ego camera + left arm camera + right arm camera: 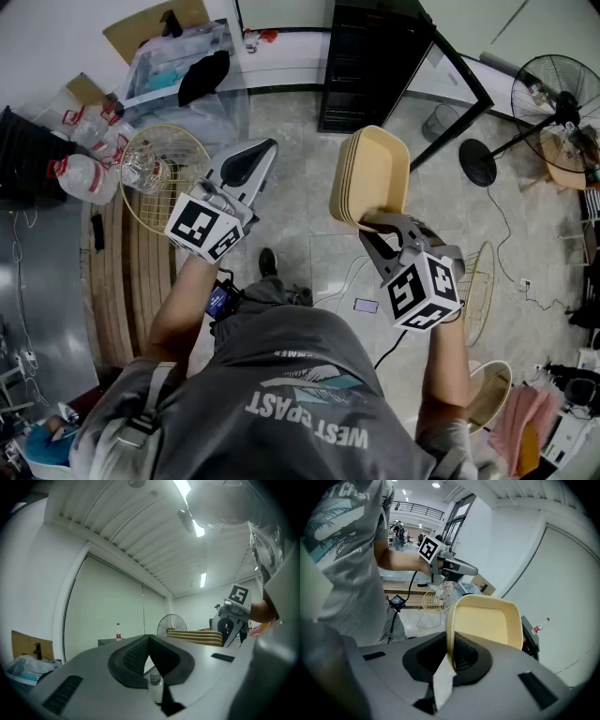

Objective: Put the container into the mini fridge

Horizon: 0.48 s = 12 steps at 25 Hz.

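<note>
The beige container (pixel 370 175) was held on edge in the air, its rim clamped between the jaws of the right gripper (pixel 382 225). The left gripper (pixel 261 152) was raised beside it, not touching it, its jaws pressed together with nothing between them. A black cabinet (pixel 370 61), possibly the mini fridge, was seen on the floor beyond the container
</note>
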Tool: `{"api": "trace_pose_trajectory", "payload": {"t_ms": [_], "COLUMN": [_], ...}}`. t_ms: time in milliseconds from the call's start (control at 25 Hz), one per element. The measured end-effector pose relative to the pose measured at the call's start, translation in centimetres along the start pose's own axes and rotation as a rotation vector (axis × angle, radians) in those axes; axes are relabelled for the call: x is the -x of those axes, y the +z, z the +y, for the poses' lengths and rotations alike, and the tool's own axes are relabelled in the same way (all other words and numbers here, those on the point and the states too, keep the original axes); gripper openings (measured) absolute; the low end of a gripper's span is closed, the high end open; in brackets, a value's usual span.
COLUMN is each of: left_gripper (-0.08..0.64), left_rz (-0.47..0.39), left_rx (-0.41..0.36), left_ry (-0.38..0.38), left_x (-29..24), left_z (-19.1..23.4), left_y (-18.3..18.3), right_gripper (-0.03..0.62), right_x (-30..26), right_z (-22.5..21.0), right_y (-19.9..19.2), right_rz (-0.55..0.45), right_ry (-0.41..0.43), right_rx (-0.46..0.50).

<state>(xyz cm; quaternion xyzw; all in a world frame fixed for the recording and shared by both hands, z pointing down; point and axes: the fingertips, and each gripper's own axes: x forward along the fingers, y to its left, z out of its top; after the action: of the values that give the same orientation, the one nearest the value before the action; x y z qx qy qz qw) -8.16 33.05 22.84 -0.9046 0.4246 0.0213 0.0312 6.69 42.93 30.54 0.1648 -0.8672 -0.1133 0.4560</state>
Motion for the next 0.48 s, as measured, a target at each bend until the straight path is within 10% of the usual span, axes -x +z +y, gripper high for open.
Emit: {"api": "trace_pose_trajectory", "payload": {"t_ms": [480], "left_gripper": [0.015], "left_rz": [0.009], "left_rx": [0.009], "left_ry": [-0.029], "left_x": [-2.5], "left_z": [4.0], "left_y": [-0.8], "right_gripper": [0.049], "right_x": [-2.8], "right_z": [-3.3], "right_y": [0.8], "right_rz": [0.017], "right_ry": [-0.006], "right_rx": [-0.027]}}
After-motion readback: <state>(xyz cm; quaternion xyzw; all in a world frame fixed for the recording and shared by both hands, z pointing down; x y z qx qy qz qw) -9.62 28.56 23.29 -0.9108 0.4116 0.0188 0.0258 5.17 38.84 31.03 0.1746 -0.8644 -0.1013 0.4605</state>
